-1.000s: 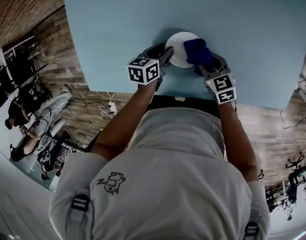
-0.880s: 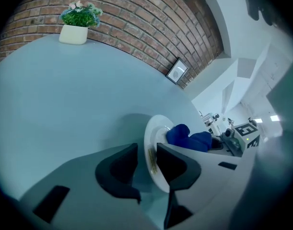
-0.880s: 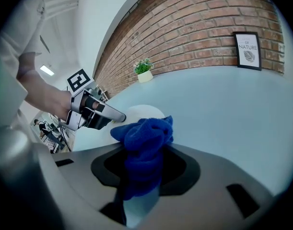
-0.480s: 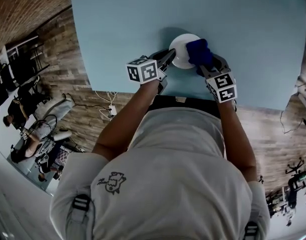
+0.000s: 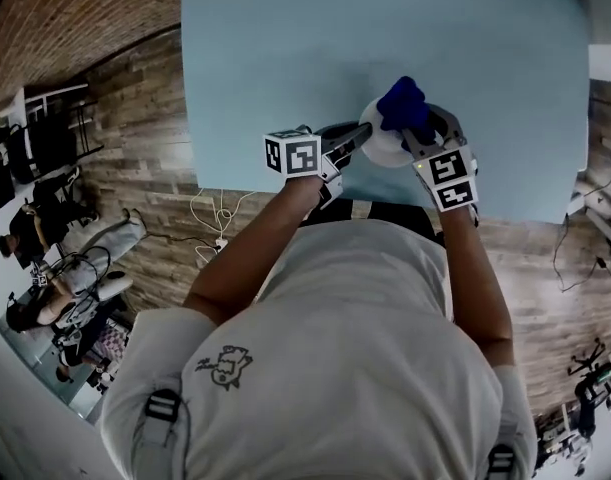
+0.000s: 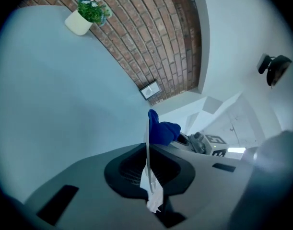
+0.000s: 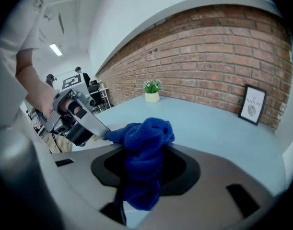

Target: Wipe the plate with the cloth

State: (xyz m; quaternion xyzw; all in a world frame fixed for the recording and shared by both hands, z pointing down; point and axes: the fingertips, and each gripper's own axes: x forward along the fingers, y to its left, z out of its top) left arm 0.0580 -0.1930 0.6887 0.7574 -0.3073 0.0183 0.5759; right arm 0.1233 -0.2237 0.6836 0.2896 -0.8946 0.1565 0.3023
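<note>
Soft, even indoor light falls on the pale blue table (image 5: 485, 28); a ceiling strip lamp (image 7: 55, 49) glows. Fisheye lenses bend the brick wall (image 7: 208, 56), corners vignette black; the cloth (image 7: 146, 143) reads sharp.

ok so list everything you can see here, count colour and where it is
plate: 1, white, rim clamped in the left gripper
cloth: 1, blue, bunched in the right gripper, by the plate
table: 1, light blue, below both grippers
potted plant: 1, green in a white pot, table's far edge
framed picture: 1, dark frame, at the foot of the brick wall
brick wall: 1, red-brown, behind the table
left gripper: 1, grey, jaws have just been closing, now on the plate
right gripper: 1, grey, shut on the cloth
</note>
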